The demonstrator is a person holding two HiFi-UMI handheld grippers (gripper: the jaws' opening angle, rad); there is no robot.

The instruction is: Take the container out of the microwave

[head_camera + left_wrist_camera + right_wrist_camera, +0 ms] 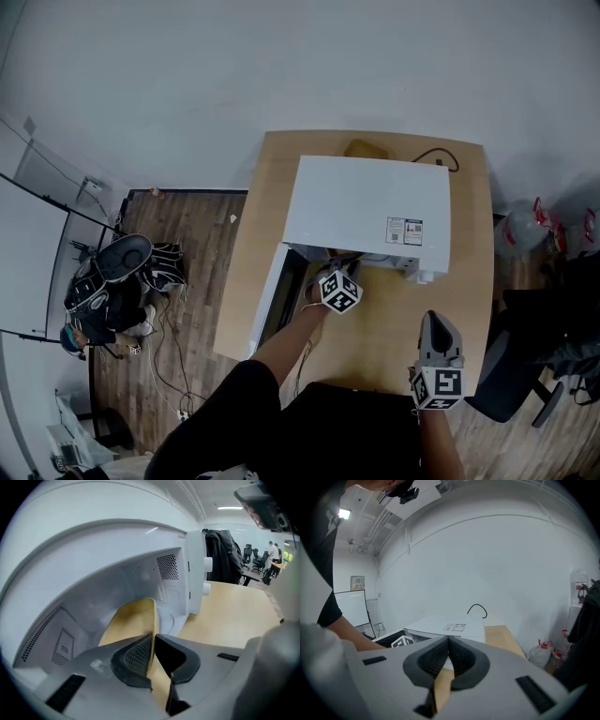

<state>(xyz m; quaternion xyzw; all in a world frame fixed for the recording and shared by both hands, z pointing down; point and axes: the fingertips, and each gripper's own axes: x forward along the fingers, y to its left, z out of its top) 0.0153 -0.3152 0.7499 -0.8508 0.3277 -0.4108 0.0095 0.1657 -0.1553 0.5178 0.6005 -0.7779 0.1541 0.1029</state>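
Note:
The white microwave point(370, 211) stands on a wooden table point(469, 272) with its door point(267, 298) swung open to the left. My left gripper point(334, 270) reaches into the mouth of the oven. In the left gripper view its jaws point(153, 641) are shut on the thin rim of a tan container point(129, 618) that sits tilted inside the white cavity point(93, 588). My right gripper point(438, 330) hovers over the table's front right, apart from the microwave. Its pads meet in the right gripper view point(448, 641), with nothing between them. The microwave's top point(445, 624) lies beyond them.
The microwave's two knobs point(206, 565) flank the cavity on the right. A black cable point(436, 155) and a brown object point(366, 148) lie behind the oven. An office chair point(511, 375) stands at the table's right. Bags point(122, 272) and cables lie on the floor at left.

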